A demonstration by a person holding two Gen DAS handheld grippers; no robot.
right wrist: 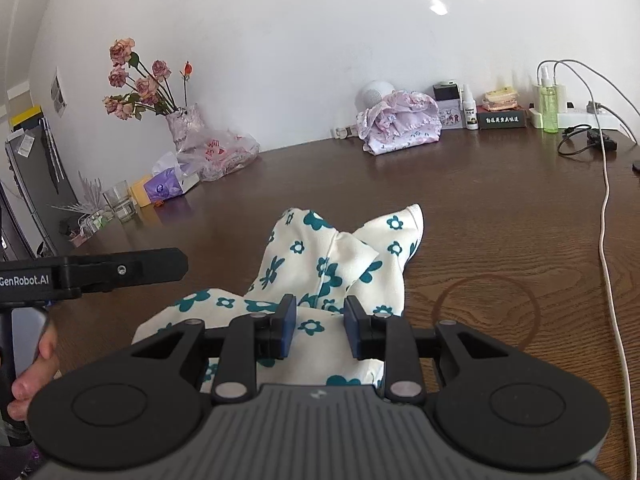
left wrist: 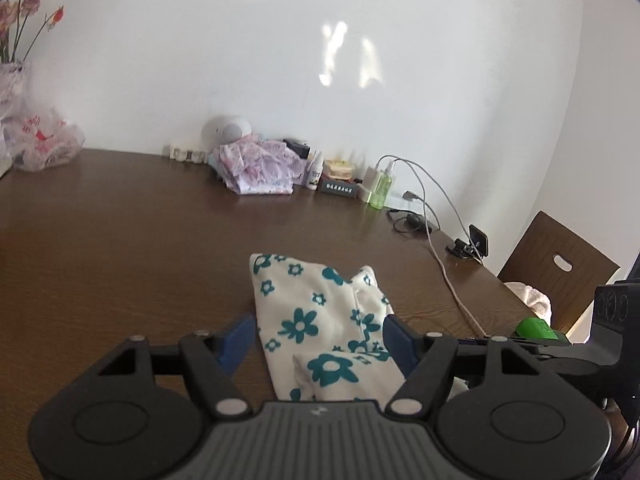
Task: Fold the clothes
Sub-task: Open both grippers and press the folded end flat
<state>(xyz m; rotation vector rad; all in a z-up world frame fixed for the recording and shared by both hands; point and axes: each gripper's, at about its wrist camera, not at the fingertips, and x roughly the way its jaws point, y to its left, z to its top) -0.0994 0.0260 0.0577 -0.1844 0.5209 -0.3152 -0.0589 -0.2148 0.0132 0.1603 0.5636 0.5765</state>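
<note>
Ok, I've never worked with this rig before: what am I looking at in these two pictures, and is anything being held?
There is no robot arm: a person holds a two-finger gripper in each hand, each with a camera looking along its fingers. One picture looks over the left gripper, the other over the right gripper; there a hand shows at the left edge. On the brown table lies a bunched white garment with teal flowers. Both grippers hang over it, jaws open, the right narrower; neither grips it. A pink clothes pile, a green bottle and a cable sit further back.
</note>
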